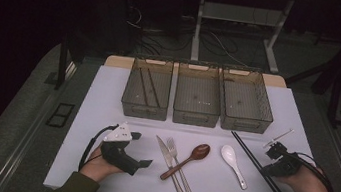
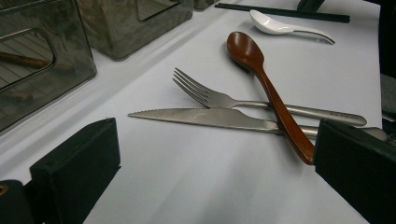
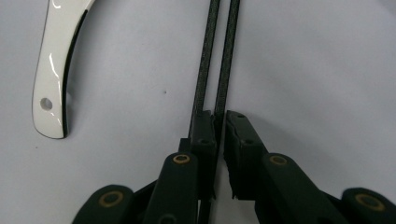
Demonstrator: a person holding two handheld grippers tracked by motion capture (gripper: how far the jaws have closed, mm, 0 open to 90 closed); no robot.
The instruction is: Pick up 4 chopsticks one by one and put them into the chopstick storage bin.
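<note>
A dim room with cables on the floor lies beyond a desk (image 1: 98, 166) covered in white, where three clear bins (image 1: 197, 100) stand in a row at the far side. The black chopsticks (image 1: 256, 161) lie at the right, slanting from just in front of the right bin toward the near edge, beside a white spoon (image 1: 233, 164). The right gripper (image 3: 219, 121) has its fingers (image 3: 203, 128) nearly pressed together around the near end of the pair, pinching the two sticks between the pads. To lift well, I would judge that both sticks must sit inside the grip, so squeeze until they lie side by side, then raise them level so the long far end does not swing or drag.

The left gripper (image 1: 141, 161) rests at the near left, fingers (image 2: 74, 163) spread wide with nothing between them, facing the knife (image 2: 205, 116), fork (image 2: 219, 99) and brown spoon (image 2: 266, 88).

Whether the pads truly clamp both sticks is hard to tell; the right stick seems to sit in the narrow gap. The left bin holds thin dark sticks, dimly seen
</note>
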